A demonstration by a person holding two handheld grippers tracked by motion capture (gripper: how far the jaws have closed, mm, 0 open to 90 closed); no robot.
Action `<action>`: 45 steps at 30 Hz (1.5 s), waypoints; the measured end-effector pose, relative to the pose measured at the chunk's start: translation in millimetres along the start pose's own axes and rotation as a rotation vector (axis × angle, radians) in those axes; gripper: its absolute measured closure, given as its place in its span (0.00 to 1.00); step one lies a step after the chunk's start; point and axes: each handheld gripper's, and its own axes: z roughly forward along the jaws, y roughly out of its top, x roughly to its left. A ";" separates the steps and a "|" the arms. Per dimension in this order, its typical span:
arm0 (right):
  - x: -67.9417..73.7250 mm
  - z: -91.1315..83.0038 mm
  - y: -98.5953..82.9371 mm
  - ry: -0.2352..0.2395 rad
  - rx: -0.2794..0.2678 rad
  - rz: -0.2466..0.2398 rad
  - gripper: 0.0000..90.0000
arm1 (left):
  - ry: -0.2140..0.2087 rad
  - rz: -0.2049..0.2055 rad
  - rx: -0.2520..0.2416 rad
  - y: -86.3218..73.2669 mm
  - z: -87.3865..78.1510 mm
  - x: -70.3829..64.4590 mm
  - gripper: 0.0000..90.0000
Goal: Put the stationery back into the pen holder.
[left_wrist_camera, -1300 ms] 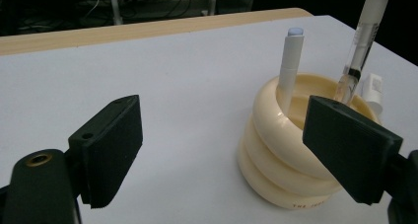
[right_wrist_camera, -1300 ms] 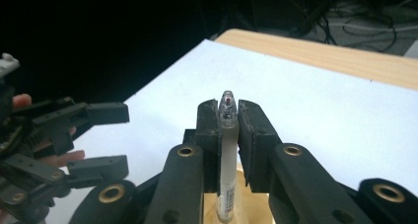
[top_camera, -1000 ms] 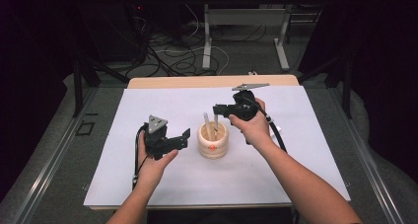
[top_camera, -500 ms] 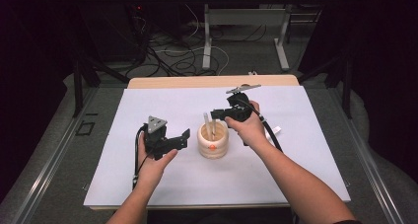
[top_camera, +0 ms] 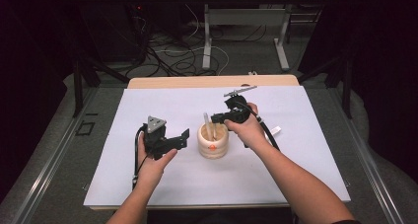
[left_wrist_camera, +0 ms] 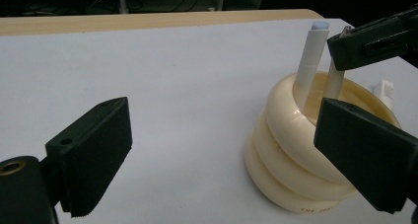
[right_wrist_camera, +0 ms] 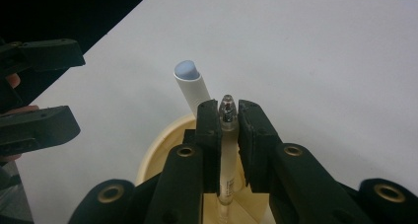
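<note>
Holding: right gripper (right_wrist_camera: 227,150), jaws closed tight on a slim translucent white pen (right_wrist_camera: 226,160), tip showing just above the jaw ends.
Pen position: upright, lower end down inside the cream ribbed ring-shaped holder (top_camera: 213,141); judged mid-way between resting in the cup and being lifted out or set in, direction not tellable.
Second item: white cylindrical marker with pale blue cap (left_wrist_camera: 309,58), leaning against the holder's far inner rim, just beside the gripped pen, apart from the jaws.
Reason for grip: pinched near the top end, likely so the shaft clears the cup's rim and stays vertical.
Left gripper (left_wrist_camera: 231,160): jaws spread wide, nothing between them, hovering low over the white table sheet (top_camera: 148,110).
Holder relative to left gripper: just beside it, the near right jaw overlapping the cup's side; contact not tellable.
Reason for left placement: probably standing ready to steady the light holder so it does not tip or slide.
Holder location: near the middle of the sheet, between both hands.
</note>
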 end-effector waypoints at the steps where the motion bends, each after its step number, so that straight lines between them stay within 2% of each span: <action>1: -0.3 0.5 -0.2 0.001 -0.001 0.001 0.89 | 0.000 -0.001 0.000 -0.1 0.1 0.1 0.08; 4: -0.4 0.2 0.3 -0.002 0.004 0.003 0.87 | 0.000 -0.002 0.000 -0.2 0.3 0.3 0.08; 9: -1.3 -1.9 1.4 0.001 -0.024 0.012 0.79 | -0.002 -0.008 0.000 -0.5 0.8 0.3 0.08; 18: -3.5 -9.0 2.3 -0.004 -0.020 0.012 0.69 | 0.003 -0.008 0.004 -1.0 0.8 1.7 0.08; 28: -11.1 -22.2 2.1 -0.033 -0.016 -0.033 0.60 | 0.006 -0.013 0.006 -1.2 0.9 3.2 0.08; 38: -33.4 -34.7 -1.5 -0.100 0.017 -0.079 0.53 | 0.009 -0.018 0.005 -1.5 1.1 4.3 0.09; 44: -44.8 -42.3 -5.0 -0.163 0.078 -0.156 0.51 | 0.010 -0.018 0.008 -2.1 1.4 5.4 0.09; 45: -46.9 -42.5 -6.1 -0.165 0.073 -0.165 0.50 | 0.008 -0.021 0.010 -2.2 1.6 5.5 0.09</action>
